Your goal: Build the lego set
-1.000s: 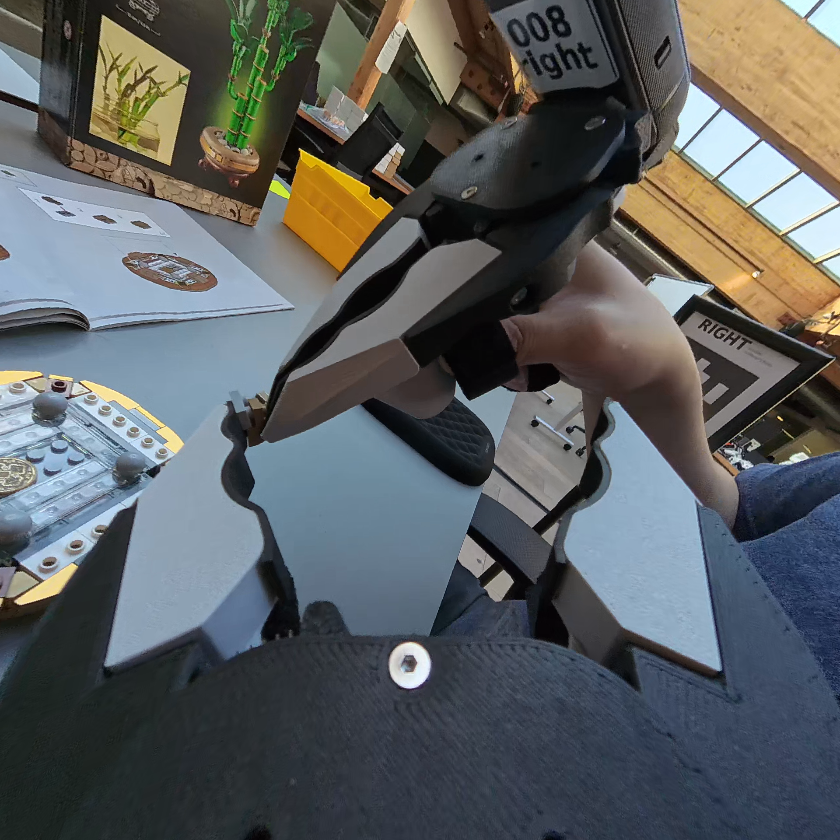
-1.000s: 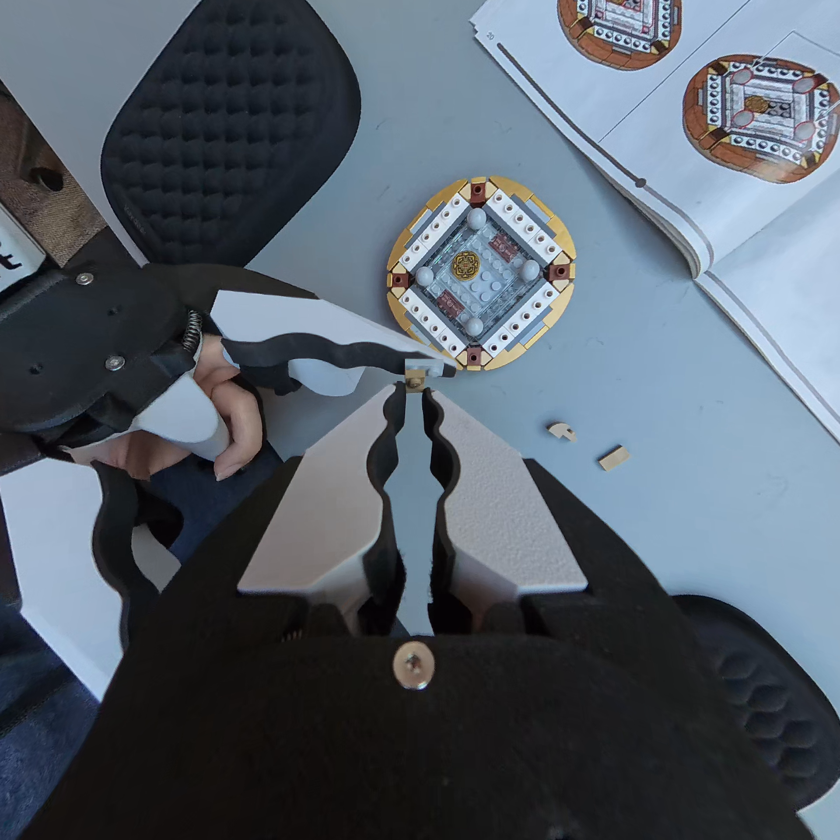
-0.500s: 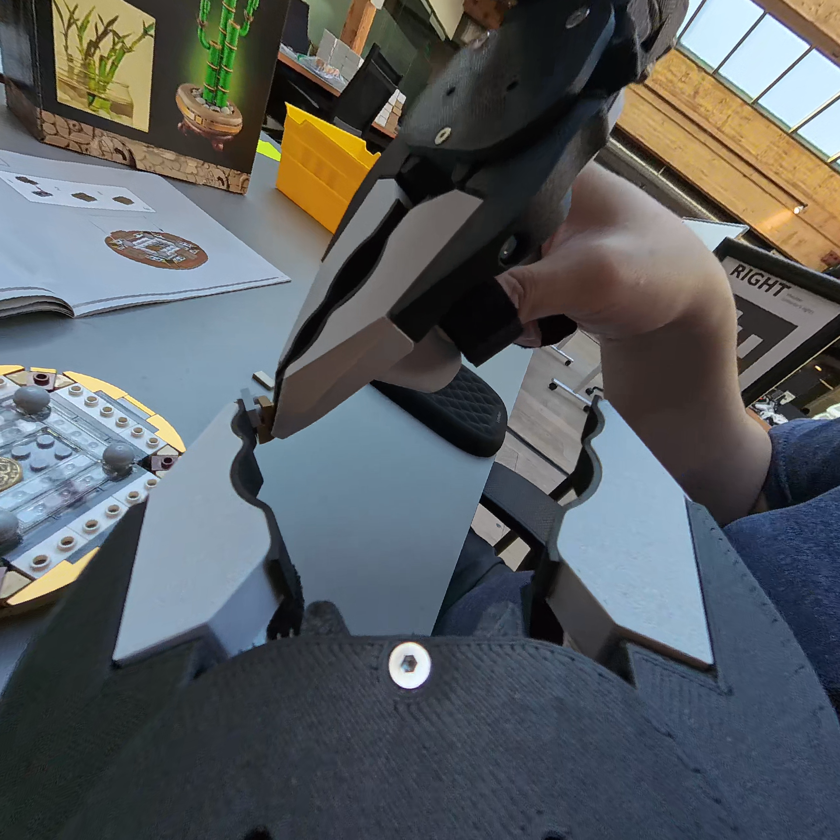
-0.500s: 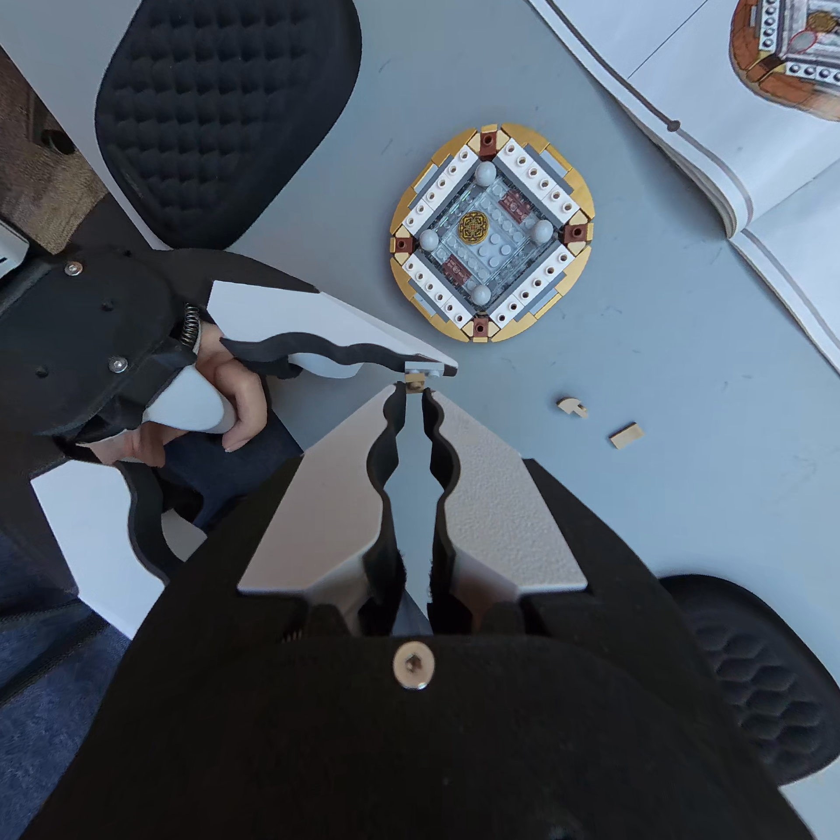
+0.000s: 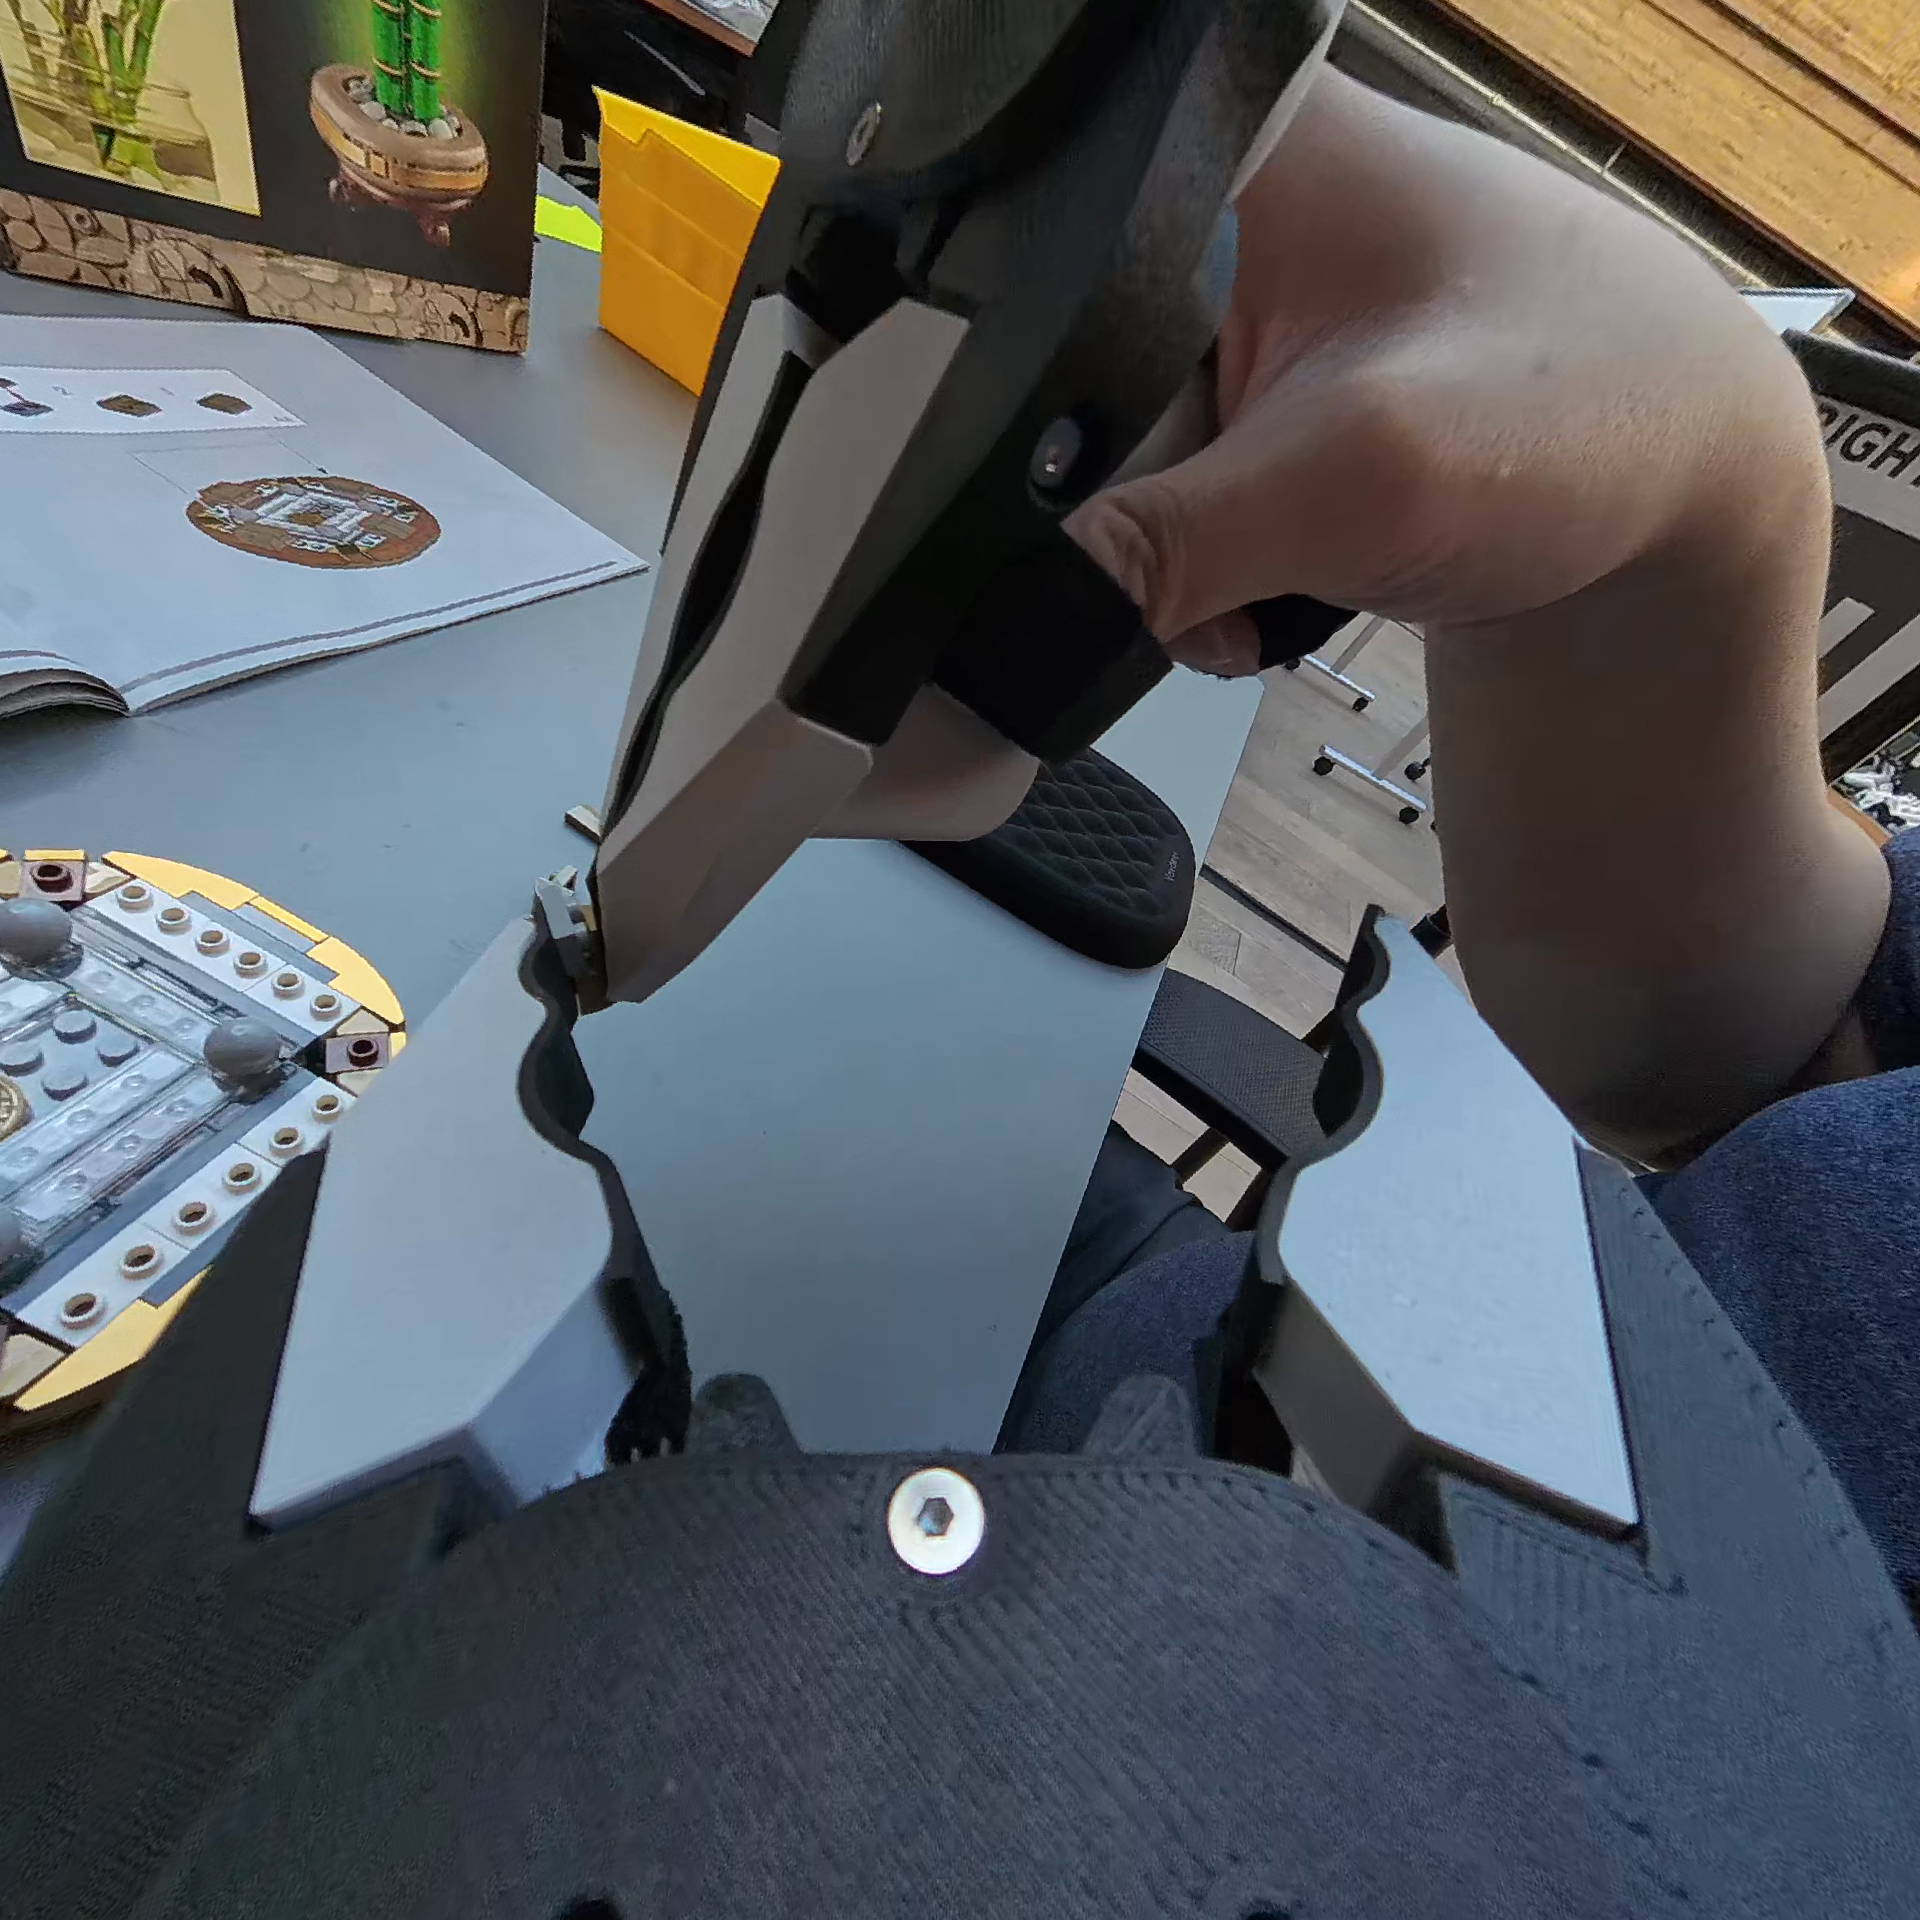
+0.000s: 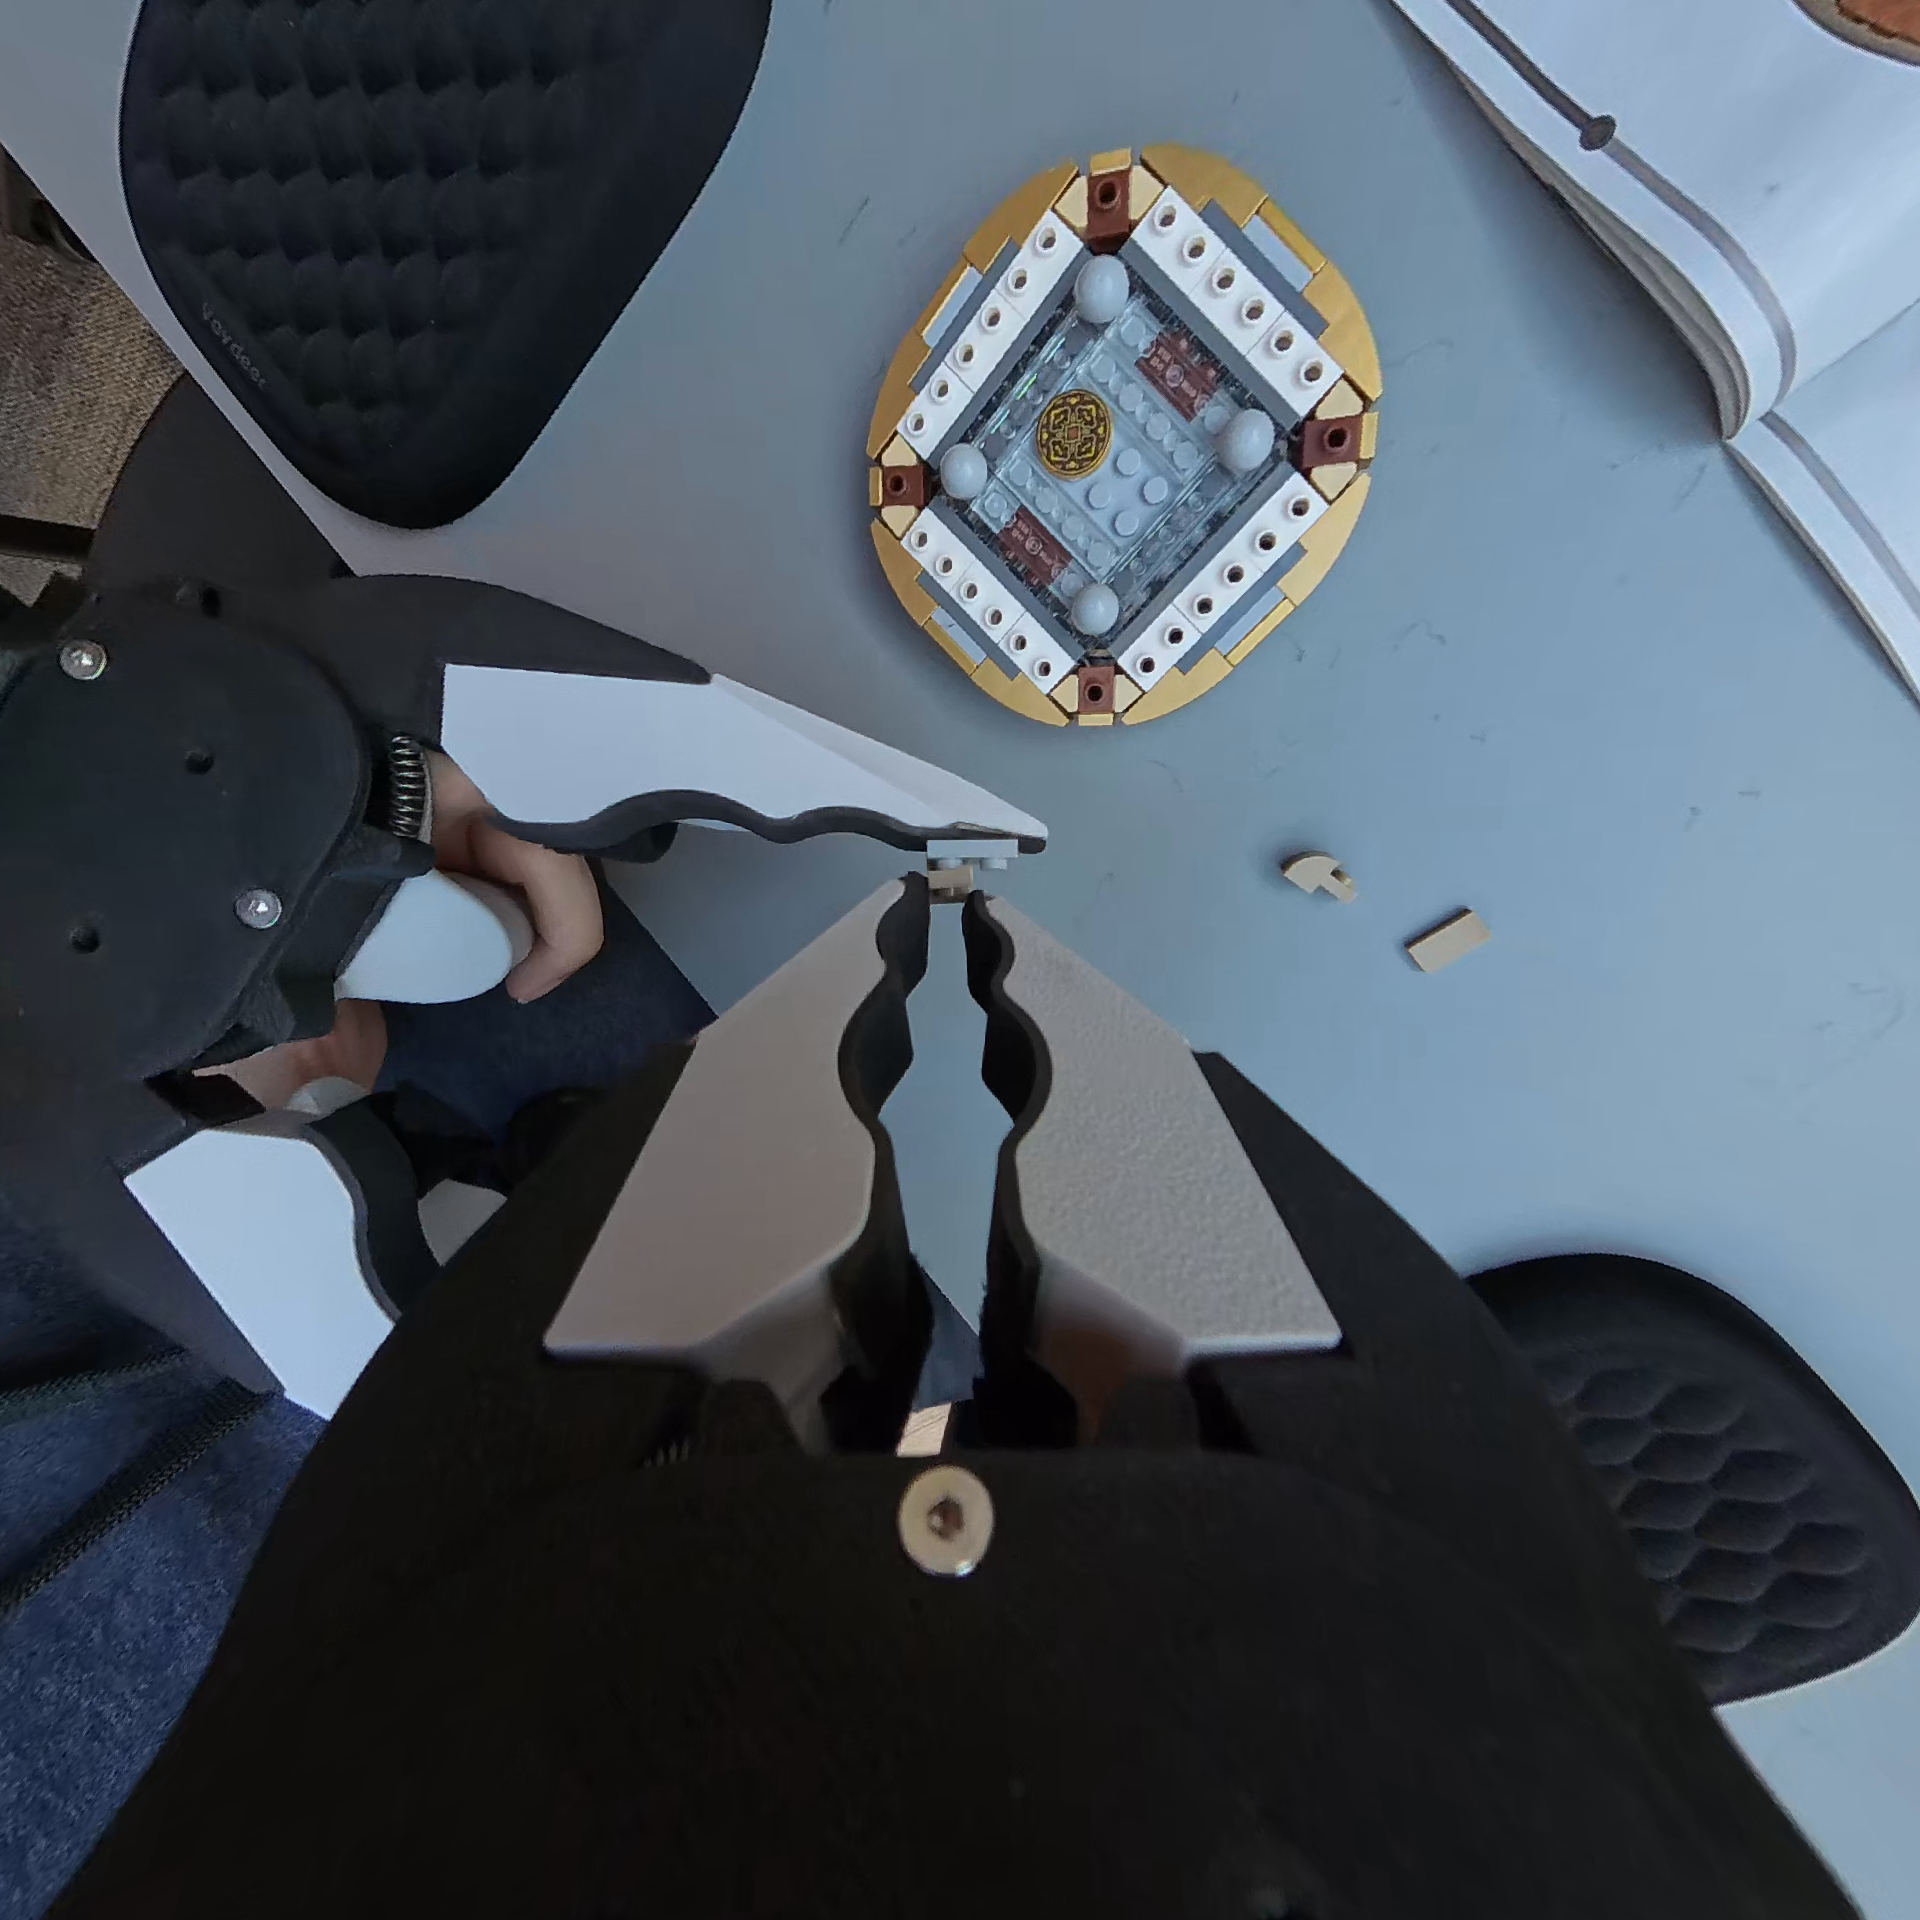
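Fingertips meet in mid-air: the right gripper (image 6: 945, 902) is clenched on a small tan piece (image 6: 948, 881), pressing it against a grey plate (image 6: 971, 852) braced on one finger of the splayed left gripper (image 5: 956, 997) — round base (image 6: 1127, 436) waits at 12 o'clock.

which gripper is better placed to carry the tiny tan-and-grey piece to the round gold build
Right: the right gripper is shut on the tiny tan-and-grey lego piece; the left gripper is open, one fingertip only touching it.
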`<act>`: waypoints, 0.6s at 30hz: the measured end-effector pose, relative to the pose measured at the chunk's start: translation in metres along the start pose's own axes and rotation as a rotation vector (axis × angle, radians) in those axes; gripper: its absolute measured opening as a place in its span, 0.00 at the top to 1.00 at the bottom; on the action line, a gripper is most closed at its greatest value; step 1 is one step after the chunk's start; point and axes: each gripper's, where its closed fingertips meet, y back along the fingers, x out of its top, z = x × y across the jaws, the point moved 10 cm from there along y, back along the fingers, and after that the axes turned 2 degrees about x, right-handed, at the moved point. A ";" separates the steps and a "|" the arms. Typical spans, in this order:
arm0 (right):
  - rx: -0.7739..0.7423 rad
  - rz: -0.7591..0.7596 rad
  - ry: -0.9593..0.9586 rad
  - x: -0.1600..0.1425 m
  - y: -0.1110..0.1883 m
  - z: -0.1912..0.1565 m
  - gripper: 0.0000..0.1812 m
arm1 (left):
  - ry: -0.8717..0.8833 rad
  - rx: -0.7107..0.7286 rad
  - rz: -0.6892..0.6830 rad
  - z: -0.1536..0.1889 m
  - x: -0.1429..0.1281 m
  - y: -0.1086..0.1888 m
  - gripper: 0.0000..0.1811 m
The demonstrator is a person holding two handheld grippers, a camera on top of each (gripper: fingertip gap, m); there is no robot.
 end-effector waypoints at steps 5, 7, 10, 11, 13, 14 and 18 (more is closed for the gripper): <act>-0.012 -0.017 -0.002 0.001 0.000 0.000 0.97 | 0.011 -0.005 -0.005 -0.001 0.000 -0.001 0.21; -0.015 -0.021 -0.007 0.000 -0.002 0.000 0.97 | 0.071 -0.030 0.014 -0.004 0.001 0.000 0.22; -0.007 -0.042 -0.028 -0.002 -0.004 0.002 0.97 | 0.164 -0.072 0.041 -0.008 0.000 0.001 0.23; -0.003 -0.048 -0.037 -0.003 -0.005 0.003 0.96 | 0.193 -0.086 0.050 -0.009 -0.001 0.000 0.23; 0.007 -0.060 -0.052 -0.004 -0.006 0.005 0.96 | 0.250 -0.115 0.074 -0.011 -0.002 0.001 0.23; 0.009 -0.065 -0.057 -0.004 -0.006 0.005 0.96 | 0.279 -0.129 0.090 -0.012 -0.002 0.001 0.23; -0.002 -0.080 -0.048 -0.002 -0.005 0.004 0.96 | 0.378 -0.183 0.166 -0.016 -0.002 0.004 0.22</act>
